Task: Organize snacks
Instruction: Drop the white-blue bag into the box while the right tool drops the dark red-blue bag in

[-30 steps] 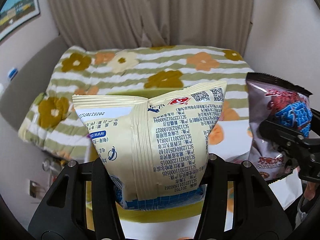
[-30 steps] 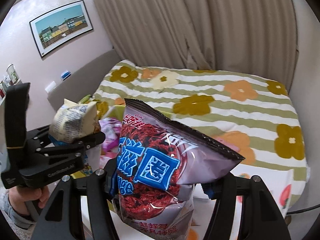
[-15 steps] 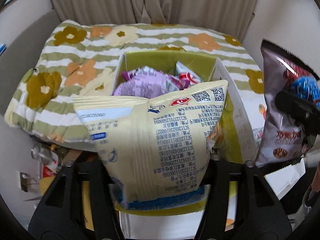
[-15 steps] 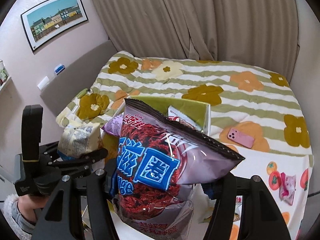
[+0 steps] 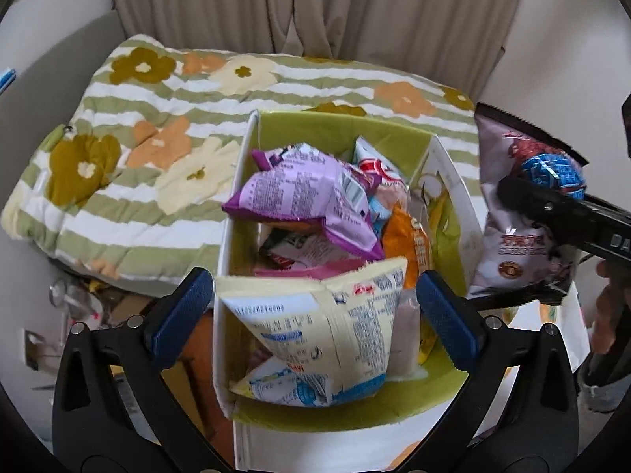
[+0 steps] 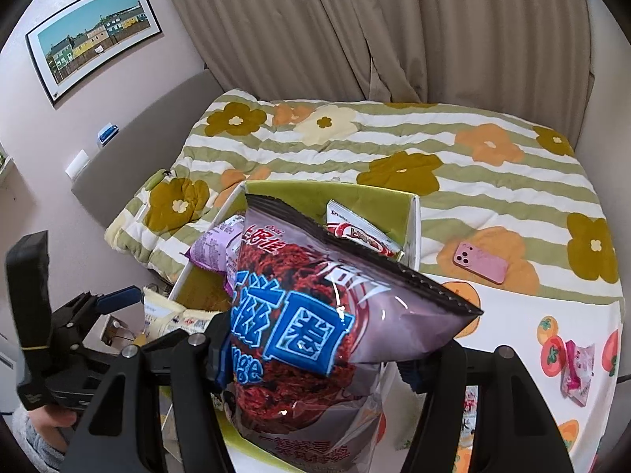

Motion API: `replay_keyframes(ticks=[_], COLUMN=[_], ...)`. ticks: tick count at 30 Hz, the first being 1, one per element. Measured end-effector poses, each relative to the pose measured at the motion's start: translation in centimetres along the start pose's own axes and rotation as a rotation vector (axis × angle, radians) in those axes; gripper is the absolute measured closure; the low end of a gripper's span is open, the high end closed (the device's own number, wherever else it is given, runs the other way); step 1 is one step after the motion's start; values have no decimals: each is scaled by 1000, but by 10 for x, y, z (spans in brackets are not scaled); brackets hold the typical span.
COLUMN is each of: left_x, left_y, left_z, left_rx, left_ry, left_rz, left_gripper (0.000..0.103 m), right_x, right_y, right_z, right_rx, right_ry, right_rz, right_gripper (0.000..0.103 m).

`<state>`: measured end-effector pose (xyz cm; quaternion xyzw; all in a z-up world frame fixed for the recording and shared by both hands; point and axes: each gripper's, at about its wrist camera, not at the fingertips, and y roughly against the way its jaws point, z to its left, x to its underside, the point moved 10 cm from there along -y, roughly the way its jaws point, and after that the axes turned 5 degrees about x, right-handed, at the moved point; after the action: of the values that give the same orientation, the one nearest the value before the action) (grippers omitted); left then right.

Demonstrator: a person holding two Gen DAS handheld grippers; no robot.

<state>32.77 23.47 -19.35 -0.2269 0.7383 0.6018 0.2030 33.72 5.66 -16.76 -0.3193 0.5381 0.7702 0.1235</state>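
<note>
A green-lined white box [image 5: 335, 126] holds several snack bags, a purple one [image 5: 311, 197] on top. My left gripper [image 5: 315, 315] hangs open over the box's near end; the pale yellow snack bag [image 5: 327, 339] lies loose between its spread blue pads, resting in the box. My right gripper [image 6: 315, 358] is shut on a purple-grey snack bag with blue characters [image 6: 315, 315], held above the box [image 6: 410, 213]. That bag also shows at the right of the left wrist view [image 5: 524, 213].
The box sits on a bed with a green-striped flowered quilt [image 6: 394, 149]. A pink phone [image 6: 479, 262] lies on the quilt right of the box. A small pink snack packet [image 6: 577, 370] lies on a fruit-print cloth. Clutter sits on the floor to the left [image 5: 90, 307].
Both grippers tilted down over the box. My left gripper opened and let go of the pale yellow bag, which dropped into the box. The right gripper kept its bag.
</note>
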Motion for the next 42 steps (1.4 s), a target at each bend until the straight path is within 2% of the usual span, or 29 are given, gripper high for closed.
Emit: replay_keyframes(ticks=[8,10,11,13,15,19,24,33,39,42], left_x=[-15,-17,-17,-17,-16,-11,-8,-5,-3,0], left_y=[-2,-4,-5,-5,-5,-3,9,46,66,77], left_z=[0,1,2,3,3,2,-1,-11,-26,-37], left_rx=[-18,-19,-18,-16,-13,-12,-12,-17,17,4], left_ry=[-7,-6,-4,0,4,5,3,-31,-54,-77], left_rz=[-8,-4,-3,-1,1,2,-18,-74,-84,-108], left_gripper=[0,0,0,0,0,0,0,0,0,0], right_x=[-26,-30,-31,-37,-43,-41,-30,-18,-7,-1], right_y=[-32,-43,-48,-52,-51,-42,-33,11,44,63], right_z=[-3,-2,-1,0,-1,0,0,7,7,6], right_rx=[13,-5,-19,-29,-16,-16,-5,16,56,65], right_ry=[26,28,29,23,25,27,33,5,-26,-35], right_rz=[26,39,43,15,-19,-64,-47,-71,-97,-115], right_gripper=[43,40,35,6,1,1,1,1,1,1])
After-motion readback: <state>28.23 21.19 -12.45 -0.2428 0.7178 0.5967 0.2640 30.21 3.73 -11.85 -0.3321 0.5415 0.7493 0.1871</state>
